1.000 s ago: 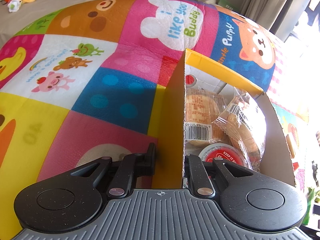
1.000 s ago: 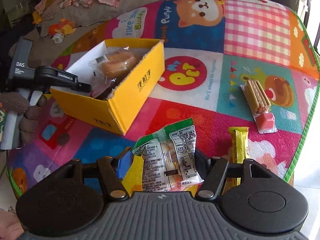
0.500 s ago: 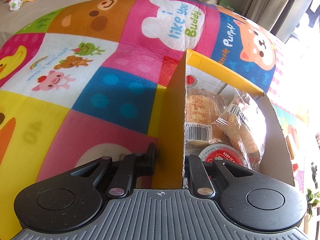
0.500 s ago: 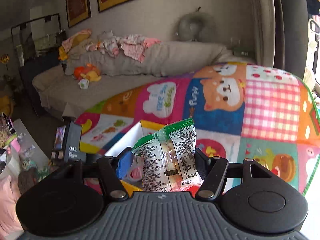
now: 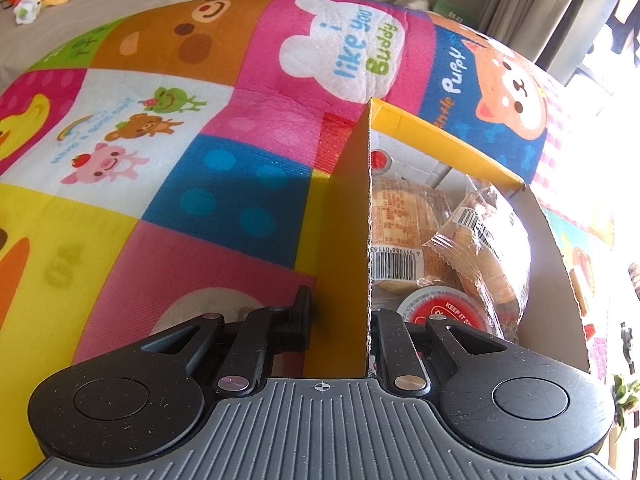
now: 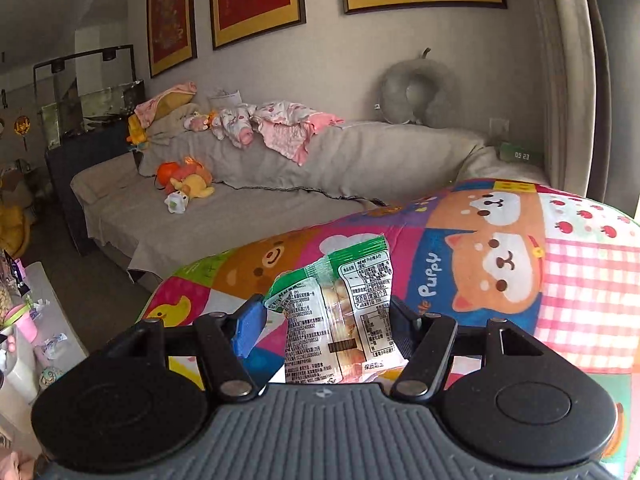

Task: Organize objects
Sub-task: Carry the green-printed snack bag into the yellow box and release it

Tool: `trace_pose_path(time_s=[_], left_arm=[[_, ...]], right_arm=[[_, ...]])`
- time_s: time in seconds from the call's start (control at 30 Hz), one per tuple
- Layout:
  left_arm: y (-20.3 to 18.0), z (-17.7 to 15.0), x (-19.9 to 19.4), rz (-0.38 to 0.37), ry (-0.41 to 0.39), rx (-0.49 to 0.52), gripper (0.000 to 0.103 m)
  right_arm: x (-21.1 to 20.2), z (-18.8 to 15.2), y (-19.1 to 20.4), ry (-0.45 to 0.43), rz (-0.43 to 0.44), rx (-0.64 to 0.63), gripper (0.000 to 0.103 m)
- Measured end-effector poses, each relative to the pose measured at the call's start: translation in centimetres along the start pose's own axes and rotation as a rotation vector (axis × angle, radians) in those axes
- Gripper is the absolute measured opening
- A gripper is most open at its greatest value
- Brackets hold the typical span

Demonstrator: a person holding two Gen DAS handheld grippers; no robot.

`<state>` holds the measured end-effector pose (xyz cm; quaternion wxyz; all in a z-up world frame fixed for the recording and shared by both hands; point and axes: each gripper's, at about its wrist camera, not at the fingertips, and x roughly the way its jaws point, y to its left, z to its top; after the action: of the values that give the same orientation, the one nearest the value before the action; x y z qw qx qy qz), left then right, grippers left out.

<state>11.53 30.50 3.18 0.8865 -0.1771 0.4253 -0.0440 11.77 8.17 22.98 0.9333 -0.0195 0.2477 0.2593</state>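
My left gripper point(image 5: 340, 316) is shut on the near side wall of the yellow cardboard box point(image 5: 344, 220), one finger outside and one inside. The box holds wrapped pastries point(image 5: 476, 240) and a red-lidded cup point(image 5: 444, 312). My right gripper point(image 6: 324, 316) is shut on a green-and-white snack packet point(image 6: 340, 312) and holds it up in the air above the colourful play mat point(image 6: 500, 256). The box does not show in the right wrist view.
The play mat point(image 5: 200, 120) covers the surface under the box. A grey sofa point(image 6: 240, 208) with plush toys point(image 6: 184, 180) and clothes point(image 6: 280, 128) stands behind the mat. A white low table point(image 6: 36, 320) with clutter is at the left.
My right gripper has lifted and tilted up with the snack packet: the box and mat items dropped out of its view, and the sofa and wall came in. The left gripper has not moved.
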Motion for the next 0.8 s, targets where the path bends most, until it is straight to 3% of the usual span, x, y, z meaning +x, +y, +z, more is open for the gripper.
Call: trace_pose_path(time_s=[0.3, 0.43, 0.6, 0.8], left_arm=[[0.0, 0.0, 0.0, 0.0, -0.001, 0.002, 0.017], [0.0, 0.0, 0.0, -0.001, 0.0, 0.0, 0.017], [-0.1, 0.0, 0.0, 0.005, 0.001, 0.002, 0.016], [-0.3, 0.0, 0.0, 0.014, 0.002, 0.011, 0.016]], right_arm=[[5.9, 0.1, -0.6, 0.091, -0.009, 0.092, 0.065], [7.0, -0.7, -1.2, 0.111, 0.033, 0.143, 0.071], [6.8, -1.8, -2.6, 0.131, 0.011, 0.177, 0.071], [4.6, -4.2, -6.1, 0.163, -0.08, 0.195, 0.074]])
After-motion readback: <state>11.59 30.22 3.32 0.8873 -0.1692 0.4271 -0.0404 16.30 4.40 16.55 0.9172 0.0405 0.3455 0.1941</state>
